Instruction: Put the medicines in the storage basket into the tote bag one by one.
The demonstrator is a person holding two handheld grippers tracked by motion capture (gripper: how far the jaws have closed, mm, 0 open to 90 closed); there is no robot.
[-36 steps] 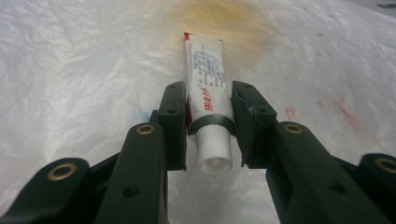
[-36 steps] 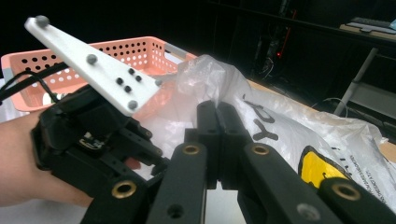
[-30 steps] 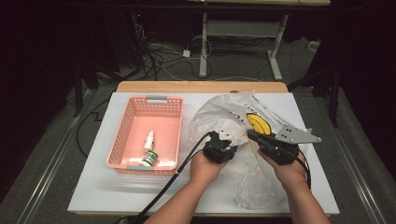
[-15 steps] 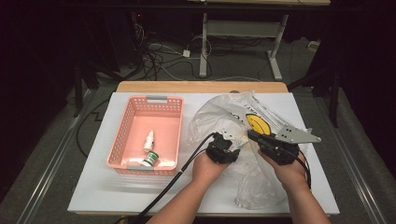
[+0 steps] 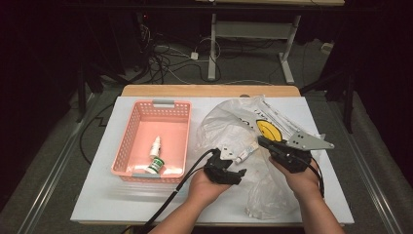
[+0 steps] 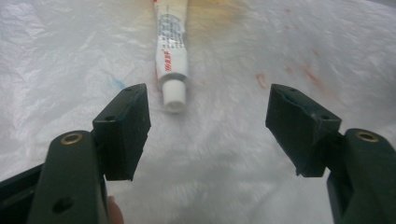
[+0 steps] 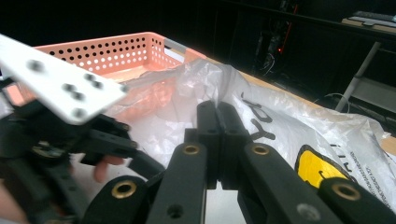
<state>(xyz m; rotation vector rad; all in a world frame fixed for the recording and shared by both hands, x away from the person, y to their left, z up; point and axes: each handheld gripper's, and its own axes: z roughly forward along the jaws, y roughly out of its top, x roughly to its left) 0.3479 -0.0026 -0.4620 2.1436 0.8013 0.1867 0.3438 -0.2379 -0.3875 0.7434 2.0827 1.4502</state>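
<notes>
**Left jaws open in front of the tube**

High view: the small white tube with red print (image 5: 245, 154) lies on the clear crinkled plastic bag (image 5: 229, 122), just beyond the left gripper (image 5: 234, 171); the right gripper (image 5: 265, 142) pinches the bag's film.

Left gripper view: the jaws have just been opening, nothing between them; the tube's cap points back at them, long axis running straight away, nearer the left-hand pad.

Right gripper view: jaws clamped shut on plastic, the pink perforated plastic basket (image 7: 107, 51) behind.
</notes>
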